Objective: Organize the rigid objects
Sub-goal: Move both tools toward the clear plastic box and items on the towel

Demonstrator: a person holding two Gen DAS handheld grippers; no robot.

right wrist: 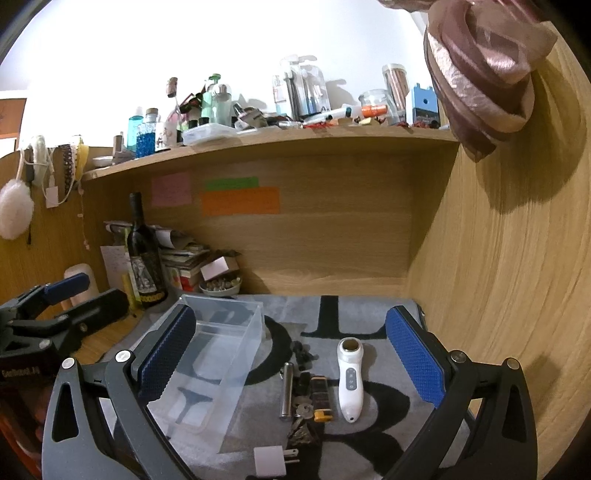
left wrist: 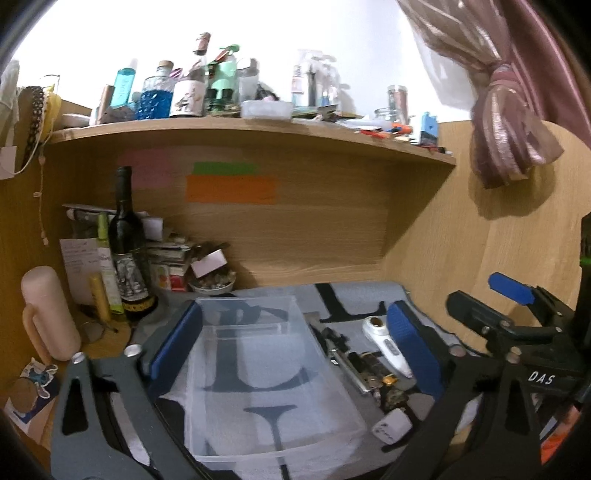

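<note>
A lived-in home desk nook is being shown here, boxed in by wood-grain panels. Straight ahead of the grippers, sticky notes [right wrist: 240, 200] are being displayed on the back panel. Above them, a shelf [right wrist: 280, 142] is being crowded with toiletry bottles and jars. Ahead and to the left, a dark wine bottle [right wrist: 144, 258] is being kept beside stacked papers. Up to the right, a pink curtain [left wrist: 509, 122] is being held back, knotted.

1. The white wall [left wrist: 258, 29] above the shelf [left wrist: 258, 129] is blown out.
2. The curtain [right wrist: 480, 74] casts a soft shadow on the wood.
3. Edges bend and darken in both views.
4. Left view is slightly blurred.
</note>
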